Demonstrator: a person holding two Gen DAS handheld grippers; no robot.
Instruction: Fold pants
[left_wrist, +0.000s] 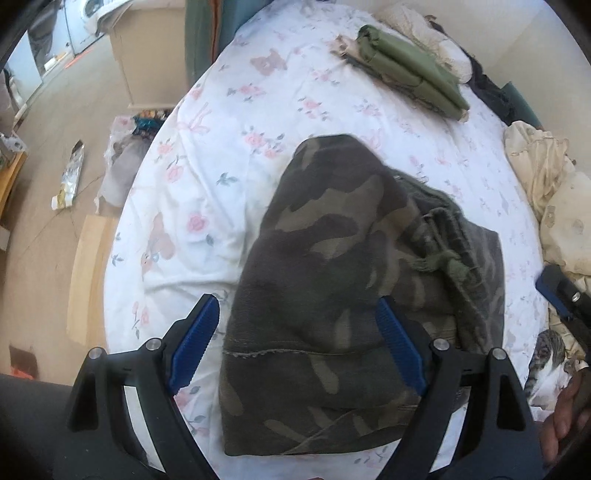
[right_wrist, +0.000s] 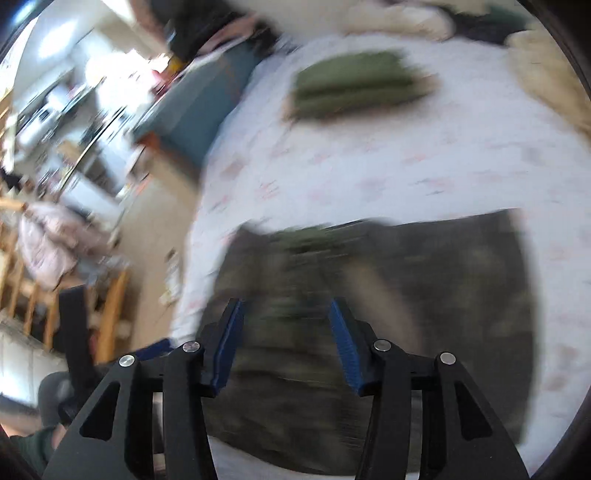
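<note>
Floral bedsheet (left_wrist: 207, 155), folded camo pants (left_wrist: 332, 295), left hand-held gripper (left_wrist: 297, 325) and right hand-held gripper (right_wrist: 286, 325) hovering above, jaws spread, empty

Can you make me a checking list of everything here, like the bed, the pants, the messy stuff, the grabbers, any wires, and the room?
Surface: white floral bedsheet, rumpled.
Job's things: camouflage cotton pants, folded into a bundle on the sheet, drawstring waistband showing.
Clutter: folded olive-green garment near the far edge; cream crumpled bedding to the right; a tabby cat at the bed's right edge.
Grippers: left hand-held gripper open above the pants, holding nothing; right hand-held gripper open, also above the pants, view blurred.
Cables: nothing seen.
Surroundings: brown cardboard box beside the bed; silver snack wrapper on the tan floor.
</note>
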